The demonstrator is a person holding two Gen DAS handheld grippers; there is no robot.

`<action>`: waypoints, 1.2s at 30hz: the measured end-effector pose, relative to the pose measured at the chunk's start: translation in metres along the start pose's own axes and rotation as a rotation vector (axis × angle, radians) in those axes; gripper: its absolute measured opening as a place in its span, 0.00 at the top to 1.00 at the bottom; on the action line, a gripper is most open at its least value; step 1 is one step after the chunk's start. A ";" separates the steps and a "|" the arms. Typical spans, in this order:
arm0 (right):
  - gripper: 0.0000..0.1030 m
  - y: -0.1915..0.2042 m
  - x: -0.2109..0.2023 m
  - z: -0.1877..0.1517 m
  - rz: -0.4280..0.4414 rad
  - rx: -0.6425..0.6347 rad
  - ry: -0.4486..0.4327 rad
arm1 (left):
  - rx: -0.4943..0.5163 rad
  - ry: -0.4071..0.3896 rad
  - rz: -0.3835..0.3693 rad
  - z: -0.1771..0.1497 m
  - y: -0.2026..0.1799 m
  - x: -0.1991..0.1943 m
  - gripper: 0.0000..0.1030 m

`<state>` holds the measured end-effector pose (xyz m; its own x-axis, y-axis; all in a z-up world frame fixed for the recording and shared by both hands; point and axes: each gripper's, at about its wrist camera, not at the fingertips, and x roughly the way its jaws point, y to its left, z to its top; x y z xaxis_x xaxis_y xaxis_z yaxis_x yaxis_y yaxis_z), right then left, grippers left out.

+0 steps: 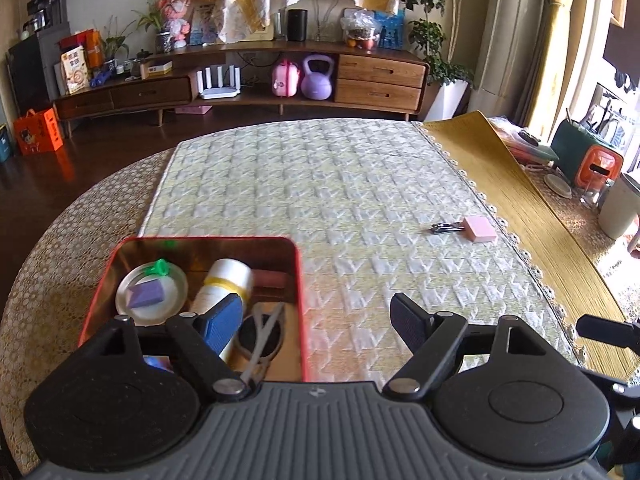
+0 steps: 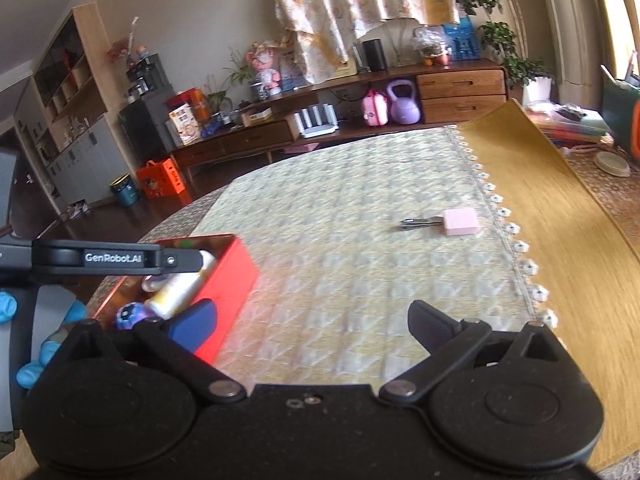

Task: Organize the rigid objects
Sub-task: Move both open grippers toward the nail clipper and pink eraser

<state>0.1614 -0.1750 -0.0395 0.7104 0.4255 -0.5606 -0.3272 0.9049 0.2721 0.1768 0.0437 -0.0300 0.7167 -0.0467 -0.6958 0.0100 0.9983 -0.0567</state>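
Ahead-right on quilted mat [image 2: 340,208]: nail clipper [image 2: 420,223] lies crosswise, touching pink block [image 2: 460,221]. R gripper [image 2: 312,322] nearer; I've both it & L gripper [image 1: 316,320] spread, empty.

free: quilted cloth [image 1: 320,200] | obstacles: red tin [image 1: 296,280], pink block [image 1: 480,229]

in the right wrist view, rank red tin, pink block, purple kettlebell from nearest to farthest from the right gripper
1. red tin, beside the right gripper, on its left.
2. pink block, mid-table, ahead to the right.
3. purple kettlebell, on the far cabinet shelf.
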 end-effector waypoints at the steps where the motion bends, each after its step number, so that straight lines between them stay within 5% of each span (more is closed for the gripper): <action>1: 0.01 -0.005 0.000 0.001 -0.012 0.000 -0.003 | 0.010 0.000 -0.001 0.002 -0.005 0.003 0.21; 13: 0.01 -0.063 0.008 0.028 -0.116 -0.109 -0.011 | 0.169 0.002 -0.095 0.038 -0.067 0.049 0.21; 23: 0.03 -0.101 0.054 0.056 -0.174 -0.163 0.022 | 0.336 0.030 -0.160 0.065 -0.104 0.112 0.21; 36: 0.18 -0.127 0.127 0.063 -0.156 -0.245 0.088 | 0.361 0.104 -0.164 0.067 -0.117 0.196 0.21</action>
<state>0.3322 -0.2364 -0.0961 0.7106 0.2712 -0.6492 -0.3667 0.9303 -0.0128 0.3625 -0.0800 -0.1120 0.6111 -0.1908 -0.7682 0.3758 0.9241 0.0693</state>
